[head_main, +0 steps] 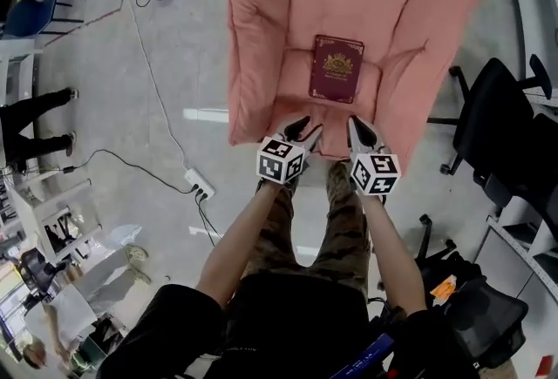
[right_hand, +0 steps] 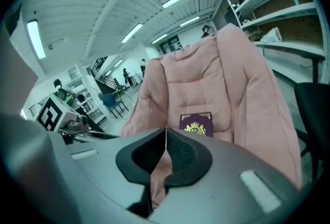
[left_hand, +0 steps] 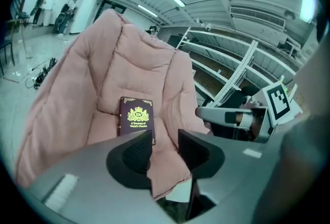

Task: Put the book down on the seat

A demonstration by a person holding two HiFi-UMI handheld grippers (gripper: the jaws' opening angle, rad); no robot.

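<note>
**Clerk:** Item one, the book (head_main: 336,68)?

**Checker:** One, dark red cover with a gold crest, face up. It sits on the seat (head_main: 288,81) of a padded pink armchair (head_main: 261,11), towards the back and roughly centred between the two side bolsters. From above it looks flat. In the left gripper view it seems propped against the backrest, so I can't say which.

**Clerk:** Anything touching it?

**Checker:** Only the cushion. Both tools are clear of it, at the front edge of the seat.

**Clerk:** Item two, the left tool (head_main: 305,131)?

**Checker:** Jaws partly apart with a plain gap between the pads. Only pink cushion shows through the gap, and it has hold of nothing. Its marker cube (head_main: 281,161) sits just behind the jaws.

**Clerk:** Item three, the right tool (head_main: 359,131)?

**Checker:** Jaws pressed together, pad to pad, with nothing pinched between them. It is just beside the left one and at about the same height, and both are angled down towards the armchair.

**Clerk:** Surroundings?

**Checker:** Grey floor (head_main: 131,116). One white power strip (head_main: 200,187) lies on it to the left of the person's legs, with a dark cable (head_main: 153,72) running away from it. One black office chair (head_main: 497,120) is to the right of the armchair, near it but not touching. Metal shelving (left_hand: 232,66) stands behind the armchair in the left gripper view.
</note>
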